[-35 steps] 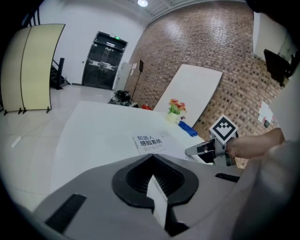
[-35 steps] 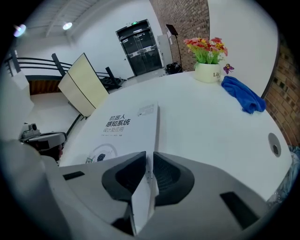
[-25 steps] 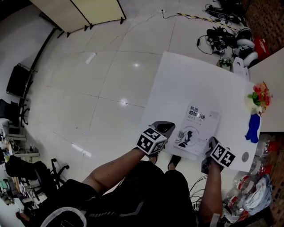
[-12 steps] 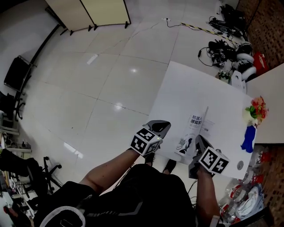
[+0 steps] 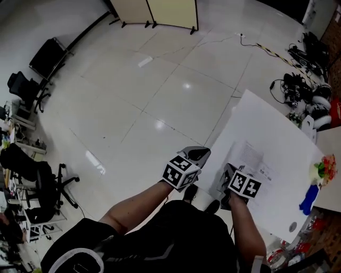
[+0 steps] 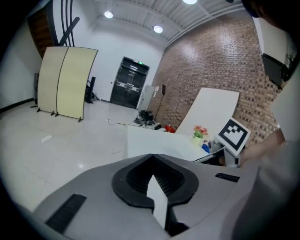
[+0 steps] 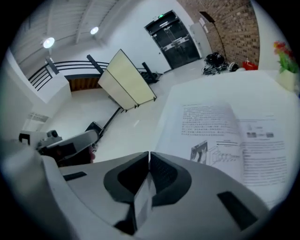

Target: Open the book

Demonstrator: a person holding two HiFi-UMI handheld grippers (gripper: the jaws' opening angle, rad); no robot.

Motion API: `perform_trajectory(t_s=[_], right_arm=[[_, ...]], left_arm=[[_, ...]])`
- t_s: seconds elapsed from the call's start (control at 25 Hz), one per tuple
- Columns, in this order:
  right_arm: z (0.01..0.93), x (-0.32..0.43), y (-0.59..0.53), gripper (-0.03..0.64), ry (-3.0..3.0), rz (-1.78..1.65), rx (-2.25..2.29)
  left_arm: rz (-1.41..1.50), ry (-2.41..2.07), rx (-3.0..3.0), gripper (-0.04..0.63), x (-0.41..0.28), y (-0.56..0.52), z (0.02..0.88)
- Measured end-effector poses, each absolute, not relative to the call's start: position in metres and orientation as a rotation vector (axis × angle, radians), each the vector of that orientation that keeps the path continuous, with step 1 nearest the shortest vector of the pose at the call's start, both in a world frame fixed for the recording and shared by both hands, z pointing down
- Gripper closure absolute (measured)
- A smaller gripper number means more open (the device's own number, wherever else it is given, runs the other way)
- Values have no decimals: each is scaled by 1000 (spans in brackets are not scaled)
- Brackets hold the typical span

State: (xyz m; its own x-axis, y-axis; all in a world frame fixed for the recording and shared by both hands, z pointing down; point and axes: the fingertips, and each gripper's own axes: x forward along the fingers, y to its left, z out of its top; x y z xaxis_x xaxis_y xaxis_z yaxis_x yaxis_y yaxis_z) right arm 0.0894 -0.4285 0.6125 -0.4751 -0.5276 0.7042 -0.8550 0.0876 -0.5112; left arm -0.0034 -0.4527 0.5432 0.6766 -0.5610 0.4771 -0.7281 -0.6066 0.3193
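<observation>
The book lies open on the white table, with printed pages facing up. My right gripper is at the book's near left edge, shut on the turned cover and leaves. In the right gripper view the jaw tips meet at the left margin of the open pages, with a thin pale edge between them. My left gripper hovers at the table's left edge, apart from the book. Its jaws are shut with nothing in them. Ahead of them lies the table.
A vase of flowers and a blue object stand at the table's right end. Cables and gear lie on the floor beyond the table. A folding screen stands far back, and office chairs are at the left.
The book went from closed, cover up, through cover upright, to lying open. My right gripper swept leftward with the cover. My left gripper shifted a little and the head view swung left.
</observation>
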Motion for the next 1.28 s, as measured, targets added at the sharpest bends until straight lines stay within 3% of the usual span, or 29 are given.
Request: perform_trajectory(t_s=[0.28,0.52,1.28], right_arm=[[656,38,-433,617,-2072,1375,1188],[629,35,-431,617,-2187,1345,1218],[388,297,-371,615,-2310,468,2006]], left_arm=[[495,-1045,2342,599,-48,-443,560],[455,-996,2375,599,-47,-449,555],[133,-680,2733,598,102,-455,419]])
